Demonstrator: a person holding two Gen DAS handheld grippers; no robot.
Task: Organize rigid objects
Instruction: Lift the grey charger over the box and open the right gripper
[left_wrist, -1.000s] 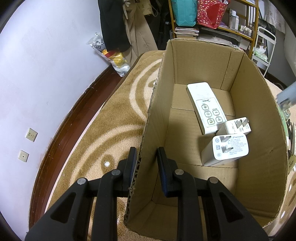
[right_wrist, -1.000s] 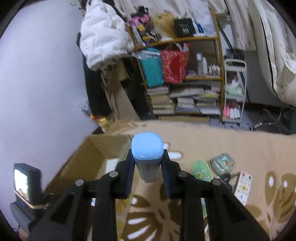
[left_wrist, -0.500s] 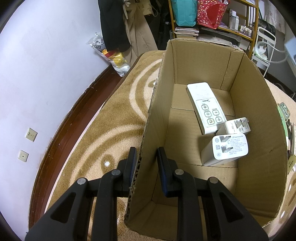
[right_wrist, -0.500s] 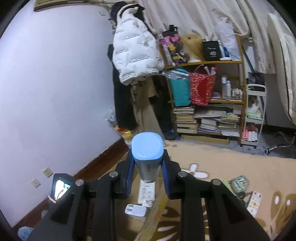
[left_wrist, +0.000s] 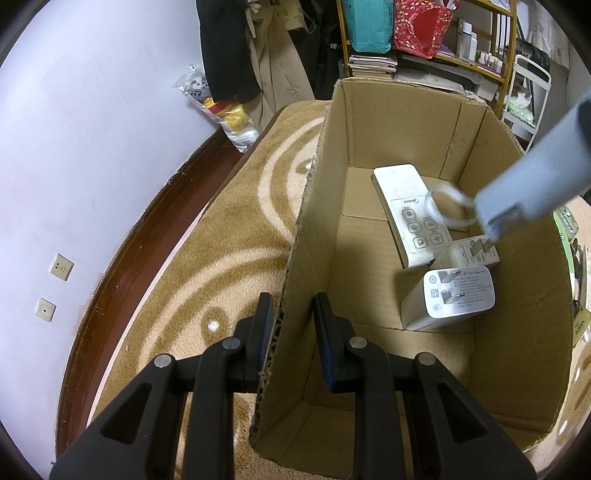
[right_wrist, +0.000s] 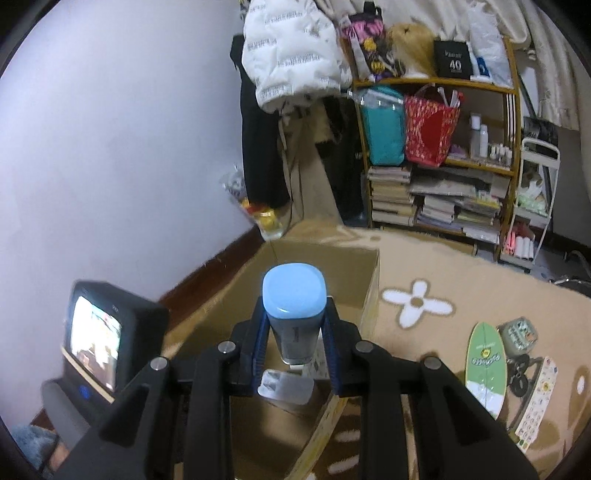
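The left tool (left_wrist: 291, 325) straddles the near wall of the box (left_wrist: 314, 221), pads clamped on the cardboard. The right tool (right_wrist: 294, 345) grips a blue device (right_wrist: 294, 295) between its fingers, holding it tilted above the box's open top, over the remote (left_wrist: 406, 210) and two chargers (left_wrist: 454, 295) lying inside.

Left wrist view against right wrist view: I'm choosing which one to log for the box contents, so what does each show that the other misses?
Only the left wrist view shows the white remote face up, two chargers and the left gripper straddling the box wall. Only the right wrist view shows the blue cap, the right gripper clamped on the device, and loose items on the rug. Both show the cardboard box and the blue device over it.
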